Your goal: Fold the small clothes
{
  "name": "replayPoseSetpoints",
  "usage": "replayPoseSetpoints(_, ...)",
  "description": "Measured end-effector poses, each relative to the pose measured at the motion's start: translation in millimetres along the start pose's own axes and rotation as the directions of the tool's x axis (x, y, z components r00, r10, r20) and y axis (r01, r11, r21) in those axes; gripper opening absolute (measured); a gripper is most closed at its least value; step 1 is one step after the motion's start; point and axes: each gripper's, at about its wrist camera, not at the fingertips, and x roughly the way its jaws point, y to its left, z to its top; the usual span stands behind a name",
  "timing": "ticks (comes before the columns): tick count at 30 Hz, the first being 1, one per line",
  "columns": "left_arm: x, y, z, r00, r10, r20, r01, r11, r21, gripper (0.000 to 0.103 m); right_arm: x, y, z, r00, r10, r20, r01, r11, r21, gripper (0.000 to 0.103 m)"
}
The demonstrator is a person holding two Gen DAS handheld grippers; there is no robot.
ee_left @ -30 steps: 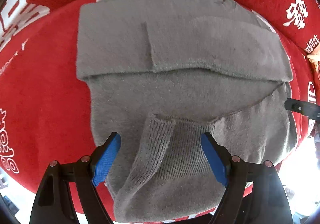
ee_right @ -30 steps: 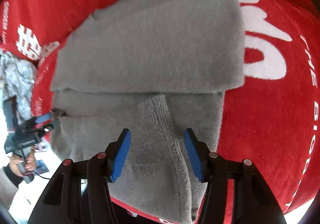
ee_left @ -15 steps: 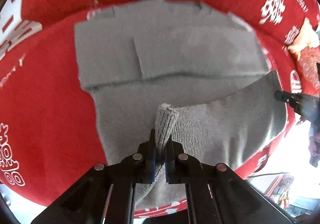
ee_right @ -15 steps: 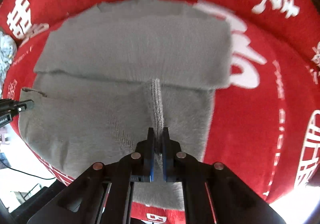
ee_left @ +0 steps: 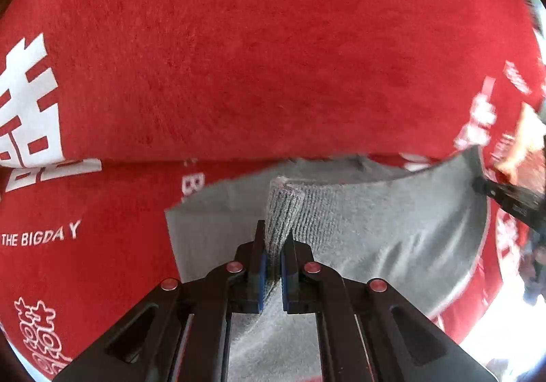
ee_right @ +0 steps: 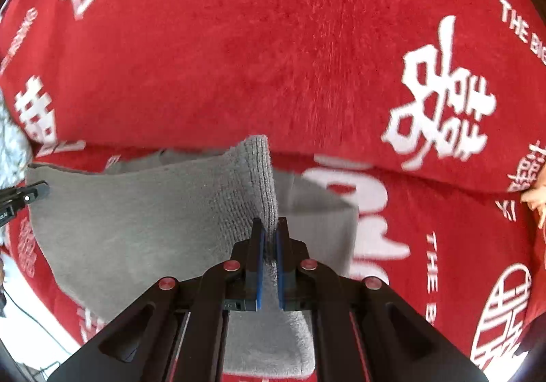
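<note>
A grey knit sweater lies on a red plush cover. My left gripper is shut on a pinch of its ribbed hem and holds that edge lifted. In the right wrist view the sweater shows too. My right gripper is shut on the ribbed hem at the other corner. The hem hangs raised between the two grippers and hides most of the folded body below. The other gripper's tip shows at each view's edge.
The red cover bears white characters and the words "THE BIGDAY". It rises behind the sweater like a cushion back. A pale patterned cloth lies at the left edge. Bright floor shows at the lower corners.
Both grippers closed on the ribbed hem, then lifted it and carried it forward over the sweater. The views now tilt toward the red back.
</note>
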Motion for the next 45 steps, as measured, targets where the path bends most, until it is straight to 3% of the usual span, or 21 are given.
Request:
replayPoseSetpoints(4,64,1,15,0.995,0.090,-0.041,-0.089,0.996,0.014,0.007,57,-6,13,0.999,0.022,-0.048,-0.019,0.998,0.052,0.006)
replayPoseSetpoints(8,114,12,17,0.989,0.120,-0.087,-0.123,0.992,-0.022,0.007,105,-12,14,0.996,0.010,-0.090,-0.002,0.996,0.085,0.006)
replayPoseSetpoints(14,148,19,14,0.982,0.159,-0.106,-0.162,0.986,-0.024,0.007,144,-26,0,0.993,0.034,-0.110,-0.011,0.979,0.202,0.007)
replayPoseSetpoints(18,147,21,18,0.980,0.159,-0.118,-0.164,0.986,-0.032,0.009,138,-29,-2,0.995,0.011,-0.097,0.012,0.973,0.232,0.010)
replayPoseSetpoints(20,143,26,22,0.976,0.179,-0.125,-0.185,0.982,-0.038,0.018,133,-34,-1,0.995,-0.019,-0.100,0.043,0.969,0.243,0.015)
replayPoseSetpoints(21,139,30,23,0.964,0.237,-0.124,-0.242,0.970,-0.032,0.045,130,-37,-1,0.994,-0.033,-0.105,0.059,0.966,0.252,0.016)
replayPoseSetpoints(22,136,34,24,0.950,0.292,-0.116,-0.297,0.955,-0.029,0.065,128,-41,-2,0.992,-0.048,-0.115,0.077,0.962,0.261,0.016)
replayPoseSetpoints(23,127,42,25,0.935,0.344,-0.088,-0.348,0.937,-0.034,0.066,125,-47,-4,0.989,-0.075,-0.130,0.108,0.956,0.273,0.016)
replayPoseSetpoints(26,108,61,24,0.936,0.333,-0.116,-0.342,0.937,-0.074,0.066,107,-67,-15,0.990,-0.049,-0.136,0.093,0.936,0.339,0.016)
replayPoseSetpoints(31,70,69,-8,0.963,0.239,-0.128,-0.251,0.964,-0.092,0.066,65,-53,-52,0.990,0.088,-0.108,-0.049,0.946,0.321,0.016)
replayPoseSetpoints(35,63,47,-47,0.966,0.196,-0.170,-0.212,0.974,-0.085,0.066,51,-32,-92,0.980,0.160,-0.116,-0.118,0.944,0.307,0.016)
replayPoseSetpoints(38,75,46,-83,0.947,0.215,-0.239,-0.244,0.965,-0.100,0.066,60,-28,-115,0.972,0.149,-0.180,-0.092,0.953,0.290,0.016)
replayPoseSetpoints(40,76,48,-98,0.943,0.237,-0.234,-0.264,0.960,-0.091,0.076,62,-33,-133,0.973,0.139,-0.182,-0.084,0.956,0.281,0.015)
replayPoseSetpoints(42,70,56,-112,0.932,0.264,-0.247,-0.292,0.953,-0.081,0.078,58,-39,-139,0.975,0.092,-0.202,-0.038,0.966,0.256,0.015)
replayPoseSetpoints(43,71,59,-121,0.928,0.262,-0.264,-0.293,0.953,-0.084,0.078,55,-45,-150,0.973,0.066,-0.223,-0.009,0.969,0.247,0.015)
replayPoseSetpoints(45,62,76,-133,0.930,0.223,-0.291,-0.273,0.952,-0.142,0.078,49,-54,-163,0.968,0.088,-0.236,-0.020,0.961,0.277,0.015)
